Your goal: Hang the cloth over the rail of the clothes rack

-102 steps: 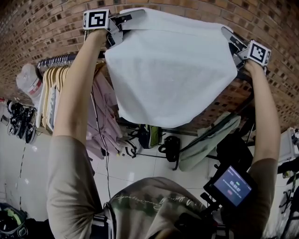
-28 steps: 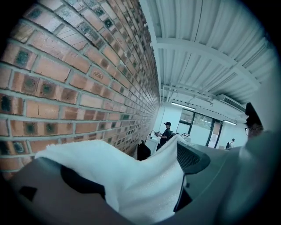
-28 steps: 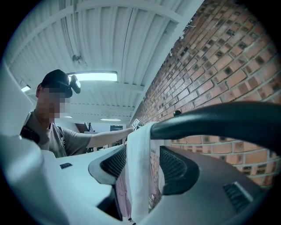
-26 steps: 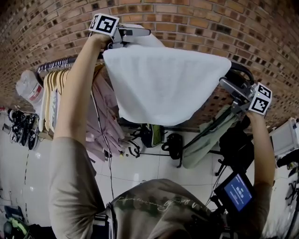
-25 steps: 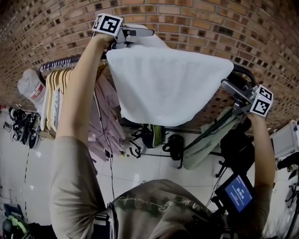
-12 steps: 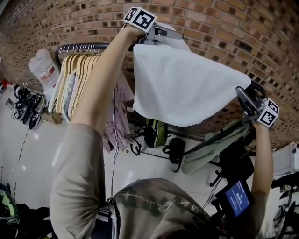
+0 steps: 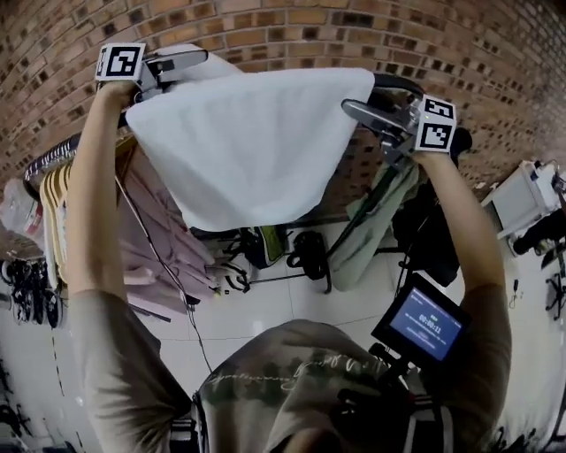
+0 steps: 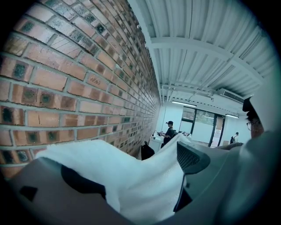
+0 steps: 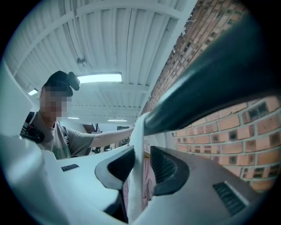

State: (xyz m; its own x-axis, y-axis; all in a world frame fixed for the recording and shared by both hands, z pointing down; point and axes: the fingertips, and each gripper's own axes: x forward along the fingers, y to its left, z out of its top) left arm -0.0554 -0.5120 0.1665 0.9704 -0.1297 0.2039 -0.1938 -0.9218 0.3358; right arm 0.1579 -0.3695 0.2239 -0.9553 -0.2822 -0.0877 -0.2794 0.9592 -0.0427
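The white cloth (image 7: 248, 142) hangs spread between both grippers, in front of the brick wall (image 7: 292, 26). Its top edge is level with the dark rail (image 7: 396, 82) of the clothes rack. The left gripper (image 7: 190, 60) is clamped on one upper corner. The right gripper (image 7: 358, 111) is closing its jaws. The opposite cloth edge stands between them, touching one pad, with a gap at the other.

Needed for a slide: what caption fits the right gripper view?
Right tool, jaws closing around the white cloth below the dark rail, brick wall beside.
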